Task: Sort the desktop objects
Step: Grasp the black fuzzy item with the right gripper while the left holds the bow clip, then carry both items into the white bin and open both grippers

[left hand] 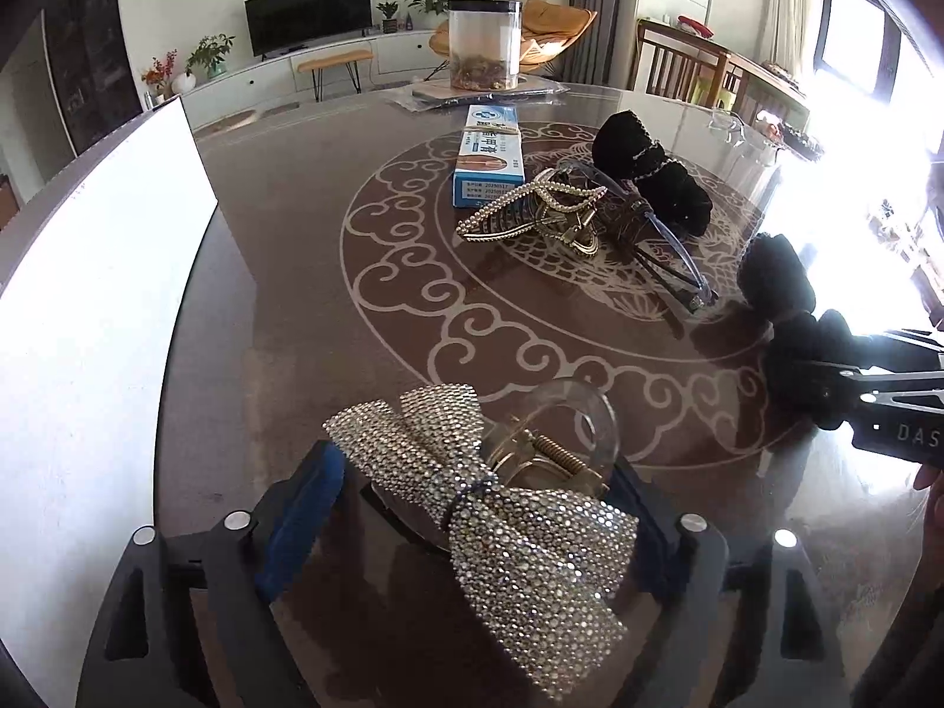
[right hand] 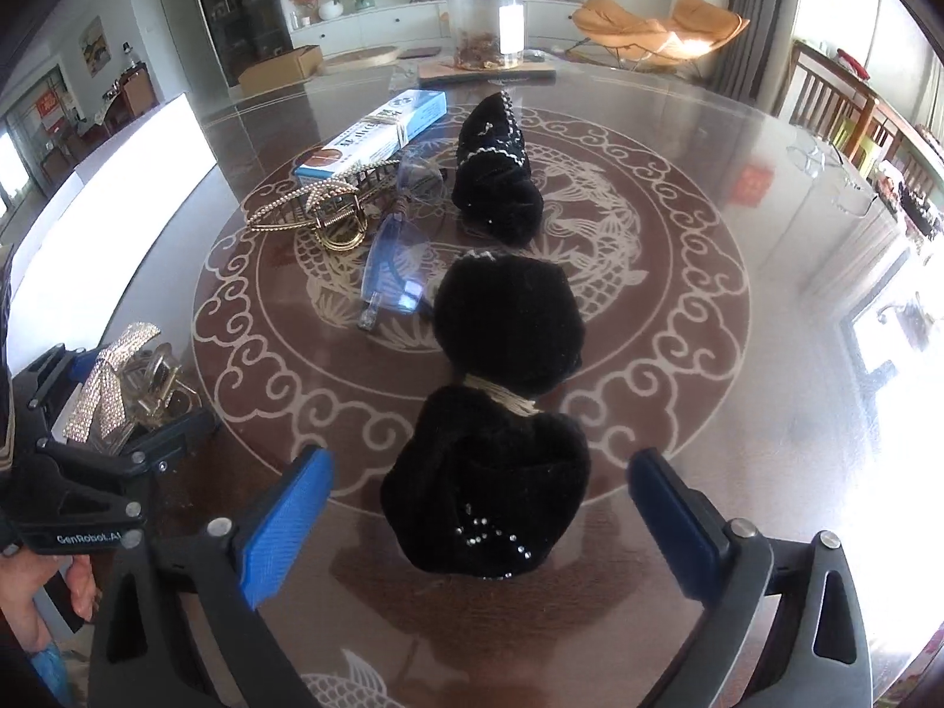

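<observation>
A rhinestone bow hair clip [left hand: 519, 525] with a clear claw sits between the blue pads of my left gripper [left hand: 472, 507], which is shut on it just above the glass table [left hand: 283, 318]. The same clip [right hand: 112, 389] shows at the left edge of the right wrist view. A black velvet bow [right hand: 489, 489] with small rhinestones lies on the table, between the pads of my right gripper [right hand: 481, 525]. Those pads stand clear of the velvet on both sides, so it is open. In the left wrist view the velvet bow [left hand: 773, 277] lies at the right.
In the middle lie a gold pearl claw clip [left hand: 531, 218], clear blue-framed glasses [left hand: 661, 253], another black velvet piece with a chain [left hand: 649, 171] and a blue-white box [left hand: 489, 159]. A lidded jar [left hand: 484, 44] stands at the back. A white panel [left hand: 88, 354] runs along the left edge.
</observation>
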`<state>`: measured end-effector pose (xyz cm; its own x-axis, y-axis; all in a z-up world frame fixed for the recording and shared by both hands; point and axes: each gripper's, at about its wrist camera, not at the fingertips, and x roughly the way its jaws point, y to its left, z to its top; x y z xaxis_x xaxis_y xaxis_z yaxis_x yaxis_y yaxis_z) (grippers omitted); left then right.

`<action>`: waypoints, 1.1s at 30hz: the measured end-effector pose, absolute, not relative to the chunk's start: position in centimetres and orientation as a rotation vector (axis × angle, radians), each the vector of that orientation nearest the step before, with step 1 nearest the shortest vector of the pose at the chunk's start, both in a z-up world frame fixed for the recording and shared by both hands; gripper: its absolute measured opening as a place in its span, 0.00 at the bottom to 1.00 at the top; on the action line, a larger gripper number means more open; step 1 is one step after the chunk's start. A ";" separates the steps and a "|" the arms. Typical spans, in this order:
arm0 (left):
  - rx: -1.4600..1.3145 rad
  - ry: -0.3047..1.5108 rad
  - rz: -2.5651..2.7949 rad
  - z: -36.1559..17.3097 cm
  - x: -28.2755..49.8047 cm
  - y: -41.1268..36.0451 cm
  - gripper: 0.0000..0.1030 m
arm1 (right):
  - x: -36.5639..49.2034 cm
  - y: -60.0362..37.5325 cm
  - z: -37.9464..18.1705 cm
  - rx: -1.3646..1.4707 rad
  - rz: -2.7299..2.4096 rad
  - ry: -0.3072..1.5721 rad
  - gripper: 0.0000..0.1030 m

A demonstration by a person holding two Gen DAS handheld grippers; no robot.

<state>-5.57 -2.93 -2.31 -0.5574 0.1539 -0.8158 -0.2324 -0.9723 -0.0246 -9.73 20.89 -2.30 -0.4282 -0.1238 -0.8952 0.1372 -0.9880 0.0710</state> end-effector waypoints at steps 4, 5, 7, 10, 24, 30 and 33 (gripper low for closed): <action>-1.308 0.027 2.580 -2.1 -4.3 -4.8 0.69 | -8.7 21.3 -2.2 1.560 -2.542 -0.024 0.33; -1.292 0.002 2.586 -1.9 -3.8 -5.1 0.69 | -8.0 21.5 -2.2 1.552 -2.555 -0.027 0.33; -1.262 -0.026 2.583 -1.6 -2.5 -5.1 0.69 | -6.1 22.3 -1.8 1.528 -2.576 -0.058 0.33; -1.239 -0.006 2.556 -1.4 -0.7 -3.9 0.69 | -3.9 23.0 -1.8 1.520 -2.571 -0.092 0.33; -0.967 -0.235 2.716 14.4 5.1 -15.0 0.70 | -4.9 9.3 12.5 1.105 -2.378 -0.039 0.33; -1.241 -0.244 2.962 12.3 4.4 -27.1 0.69 | -5.2 -4.1 13.8 1.014 -2.133 0.026 0.33; -1.446 -0.205 2.958 9.4 3.2 -29.6 0.70 | -5.2 -9.6 11.8 1.042 -2.032 0.084 0.34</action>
<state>3.23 -29.64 9.41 -0.6058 -0.0866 -0.7909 0.1951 -0.9799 -0.0421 -5.25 -9.58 11.79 -0.3109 -0.6438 -0.6992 0.6996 -0.6530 0.2901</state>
